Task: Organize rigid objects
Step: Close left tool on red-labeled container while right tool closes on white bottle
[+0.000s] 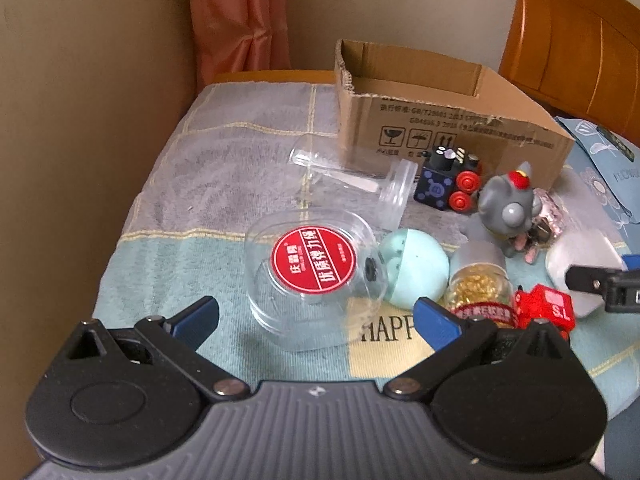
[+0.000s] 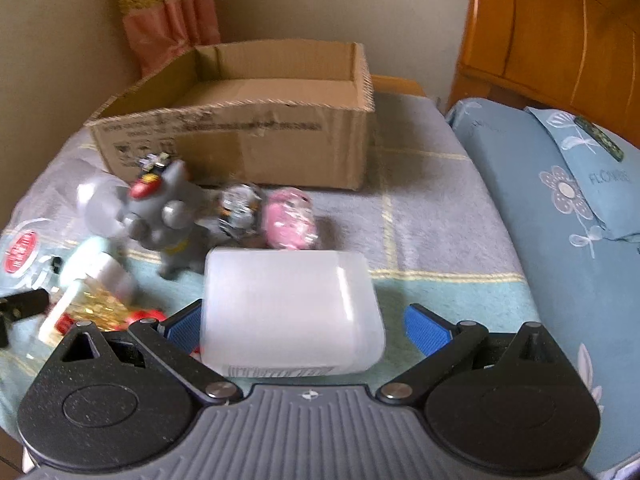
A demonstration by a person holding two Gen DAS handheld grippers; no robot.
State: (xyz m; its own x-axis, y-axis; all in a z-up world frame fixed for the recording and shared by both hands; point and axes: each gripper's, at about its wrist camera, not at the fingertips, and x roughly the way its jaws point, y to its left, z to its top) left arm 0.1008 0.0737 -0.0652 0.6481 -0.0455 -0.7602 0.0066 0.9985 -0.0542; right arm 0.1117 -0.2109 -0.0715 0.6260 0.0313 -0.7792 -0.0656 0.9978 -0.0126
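Observation:
An open cardboard box (image 1: 448, 128) (image 2: 256, 140) stands at the back of the table. My left gripper (image 1: 316, 316) is open around a clear round container with a red label (image 1: 316, 268), which lies on the cloth between its fingers. My right gripper (image 2: 300, 324) is open around a white translucent plastic box (image 2: 288, 308); the left pad is close to its side and the right pad stands apart. That white box also shows in the left wrist view (image 1: 580, 272), with the right gripper's finger (image 1: 592, 278) beside it.
Around these lie a clear tipped cup (image 1: 352, 184), a black toy train (image 1: 448, 180), a grey cat figure (image 1: 508, 212) (image 2: 168, 216), a mint ball (image 1: 412, 268), a jar of gold beads (image 1: 480, 284), a red toy (image 1: 548, 304) and a pink capsule (image 2: 290, 220). A blue pillow (image 2: 560, 220) lies to the right.

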